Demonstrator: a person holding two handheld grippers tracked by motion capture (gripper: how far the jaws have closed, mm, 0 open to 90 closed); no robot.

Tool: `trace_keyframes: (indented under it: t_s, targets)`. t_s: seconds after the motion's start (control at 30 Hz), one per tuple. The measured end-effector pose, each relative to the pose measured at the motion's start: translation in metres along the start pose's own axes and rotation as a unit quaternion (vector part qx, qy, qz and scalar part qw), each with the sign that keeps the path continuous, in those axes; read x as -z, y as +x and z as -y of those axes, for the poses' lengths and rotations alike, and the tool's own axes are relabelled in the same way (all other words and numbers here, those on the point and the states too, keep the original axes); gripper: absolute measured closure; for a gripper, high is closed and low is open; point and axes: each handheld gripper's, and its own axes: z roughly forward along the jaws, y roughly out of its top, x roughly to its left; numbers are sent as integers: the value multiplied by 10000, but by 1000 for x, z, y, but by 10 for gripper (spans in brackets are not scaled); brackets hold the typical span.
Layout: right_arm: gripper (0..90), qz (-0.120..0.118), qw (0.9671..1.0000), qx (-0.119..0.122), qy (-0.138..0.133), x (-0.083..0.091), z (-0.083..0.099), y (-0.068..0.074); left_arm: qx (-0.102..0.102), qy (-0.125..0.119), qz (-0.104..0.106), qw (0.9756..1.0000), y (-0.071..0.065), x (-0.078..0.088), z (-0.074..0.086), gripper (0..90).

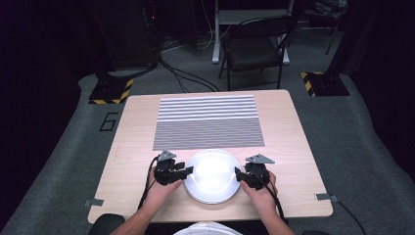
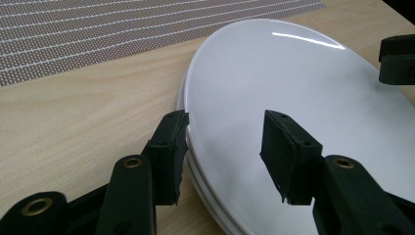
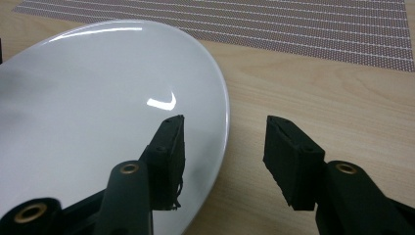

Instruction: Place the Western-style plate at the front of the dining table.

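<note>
A stack of white plates (image 1: 212,175) lies on the wooden table (image 1: 284,127), near its front edge. My left gripper (image 1: 190,170) is at the stack's left rim with its jaws apart. In the left gripper view one pad (image 2: 169,147) sits against the rim's outer edge, and the other hangs over the top plate (image 2: 303,83). My right gripper (image 1: 237,172) is at the right rim, also open. In the right gripper view its left pad (image 3: 169,152) is over the plate (image 3: 88,98) and its right pad over bare wood. The right gripper's jaw tip (image 2: 396,58) shows across the plate.
A grey striped placemat (image 1: 208,122) lies flat behind the plates, in the middle of the table. Beyond the table's far edge stand a folding chair (image 1: 254,49) and two floor stands with yellow-black bases (image 1: 111,91). Cables trail from both grippers toward the person.
</note>
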Motion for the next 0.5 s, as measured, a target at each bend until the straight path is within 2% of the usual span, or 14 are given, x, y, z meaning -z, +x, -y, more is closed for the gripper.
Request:
trace_keyframes:
  t_s: [0.13, 0.5]
  targets:
    - [493, -29, 10000, -24, 10, -1, 1, 0, 131, 49, 137, 9998, 2, -1, 0, 514]
    - [488, -89, 9999, -44, 70, -4, 3, 3, 75, 38, 137, 9999, 0, -3, 1, 491]
